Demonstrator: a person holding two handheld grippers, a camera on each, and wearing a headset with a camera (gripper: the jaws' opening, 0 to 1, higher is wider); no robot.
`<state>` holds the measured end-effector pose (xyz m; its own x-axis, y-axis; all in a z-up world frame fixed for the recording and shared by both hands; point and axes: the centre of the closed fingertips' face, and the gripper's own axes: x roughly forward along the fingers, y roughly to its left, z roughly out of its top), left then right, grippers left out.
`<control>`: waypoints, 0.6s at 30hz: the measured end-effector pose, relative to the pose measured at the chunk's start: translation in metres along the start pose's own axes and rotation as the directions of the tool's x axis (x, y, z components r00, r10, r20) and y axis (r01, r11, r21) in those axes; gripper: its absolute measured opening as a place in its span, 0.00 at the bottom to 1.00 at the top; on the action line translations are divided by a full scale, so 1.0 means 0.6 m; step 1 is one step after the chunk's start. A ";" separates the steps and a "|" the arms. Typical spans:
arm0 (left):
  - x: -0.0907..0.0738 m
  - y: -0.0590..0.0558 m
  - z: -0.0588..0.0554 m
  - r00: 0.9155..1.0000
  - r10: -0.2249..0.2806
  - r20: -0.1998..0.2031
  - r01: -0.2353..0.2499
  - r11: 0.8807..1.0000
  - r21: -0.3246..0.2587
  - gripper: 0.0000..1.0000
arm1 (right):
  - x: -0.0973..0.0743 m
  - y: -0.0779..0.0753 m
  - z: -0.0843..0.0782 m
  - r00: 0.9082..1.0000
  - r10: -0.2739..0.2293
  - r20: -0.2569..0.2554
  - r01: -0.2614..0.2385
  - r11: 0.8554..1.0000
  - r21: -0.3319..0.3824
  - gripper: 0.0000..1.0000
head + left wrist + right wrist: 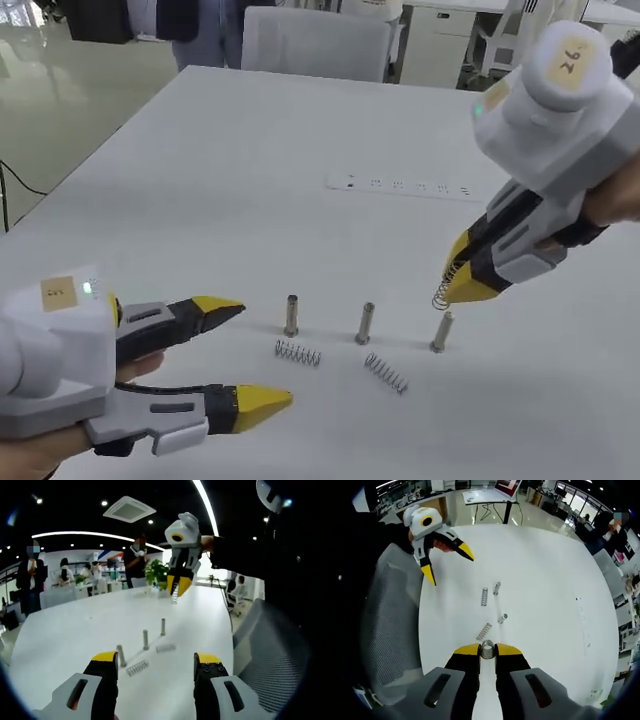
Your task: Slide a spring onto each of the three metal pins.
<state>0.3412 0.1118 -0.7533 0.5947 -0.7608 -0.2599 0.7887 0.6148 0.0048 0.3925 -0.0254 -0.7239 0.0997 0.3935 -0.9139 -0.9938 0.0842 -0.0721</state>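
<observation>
Three short metal pins stand upright in a row on the white table: left pin (291, 315), middle pin (366, 323), right pin (441, 331). None of them carries a spring. Two springs lie flat in front of them, one (297, 352) near the left pin and one (386, 372) near the middle pin. My right gripper (465, 288) hangs just above the right pin, shut on a third spring (445, 284) (487, 650) that dangles from its tips. My left gripper (258, 355) (156, 659) rests open at the near left, a little short of the left pin (121, 655).
A white power strip (400, 185) lies further back on the table (230, 180). A grey chair (320, 40) stands at the far edge. A mesh chair (390, 625) sits at the near side. People stand in the background of the left gripper view.
</observation>
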 end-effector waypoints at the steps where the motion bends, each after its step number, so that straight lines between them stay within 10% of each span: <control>1: -0.001 0.001 -0.001 1.000 0.005 -0.003 -0.005 1.000 0.003 0.57 | 0.002 -0.005 -0.004 1.000 -0.006 -0.008 0.006 1.000 0.000 0.08; 18: -0.001 0.001 -0.004 1.000 0.026 -0.001 -0.026 1.000 -0.012 0.58 | 0.060 -0.063 -0.064 0.991 -0.037 -0.126 0.039 0.999 0.016 0.08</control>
<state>0.3410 0.1130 -0.7556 0.6150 -0.7444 -0.2602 0.7708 0.6370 -0.0004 0.4316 -0.0497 -0.7695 0.1292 0.2714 -0.9538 -0.9883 0.1142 -0.1014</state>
